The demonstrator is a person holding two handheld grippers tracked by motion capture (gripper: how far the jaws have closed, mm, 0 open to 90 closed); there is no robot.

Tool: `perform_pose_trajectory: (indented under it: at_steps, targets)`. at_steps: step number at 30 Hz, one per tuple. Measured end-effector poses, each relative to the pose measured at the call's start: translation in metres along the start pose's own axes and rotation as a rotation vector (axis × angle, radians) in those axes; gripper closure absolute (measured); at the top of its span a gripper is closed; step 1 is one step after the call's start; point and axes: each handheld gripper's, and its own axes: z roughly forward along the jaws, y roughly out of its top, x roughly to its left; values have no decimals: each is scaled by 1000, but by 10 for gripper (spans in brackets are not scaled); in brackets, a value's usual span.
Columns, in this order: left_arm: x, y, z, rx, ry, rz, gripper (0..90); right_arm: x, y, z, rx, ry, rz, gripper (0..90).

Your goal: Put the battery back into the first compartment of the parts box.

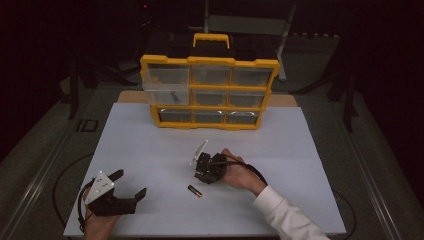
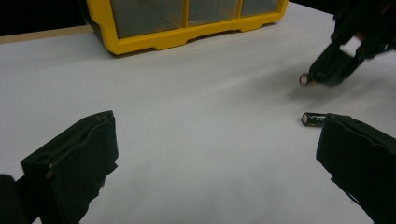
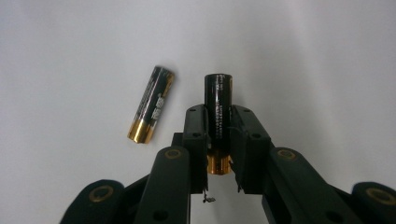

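Fingers (image 3: pixel 196 135) of the right gripper (image 3: pixel 218 128) pinching a battery (image 3: pixel 218 100) along its length, gold end back between the pads, black end poking out ahead. Pointed down at the white table (image 1: pixel 150 150), right of the middle in the high view (image 1: pixel 207 167). A second battery (image 3: pixel 152 103) lying loose just left of the pinched one, apart from it; seen from above (image 1: pixel 195 191) as nearer than the right gripper. Left gripper (image 1: pixel 131 185) resting at the near left corner, fingers (image 2: pixel 74 163) spread wide with nothing between them.

Yellow drawer cabinet (image 1: pixel 210 61) upright at the far edge; one drawer (image 1: pixel 165 96) on its left side seemingly pulled out a little, though too dim to be sure, and likely the place for the batteries.

Judged as the lift after a fresh grasp. Best done by raising straight up before swinging toward the cabinet, so as not to knock the loose battery. Grip sits near one end, so worth keeping the squeeze firm and the wrist steady to stop the battery pivoting or sliding out. Left gripper well placed to take the second one, or to steady the drawer.
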Motion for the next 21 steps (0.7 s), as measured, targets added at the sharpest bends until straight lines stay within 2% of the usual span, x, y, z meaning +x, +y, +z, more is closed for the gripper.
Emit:
perform_pose_trajectory:
  at_steps: [8, 15, 17, 21]
  targets:
    - [0, 0, -1, -3, 2, -2, 0, -14, 9, -33, -84, -17, 26, 768]
    - [0, 0, -1, -4, 2, -2, 0, -24, 15, -55, -146, -30, 38, 768]
    - [0, 0, 0, -2, 0, 0, 0, -29, 19, -69, -186, -41, 45, 768]
    - [0, 0, 0, -3, -1, -2, 0, -34, 25, -84, -230, -49, 52, 768]
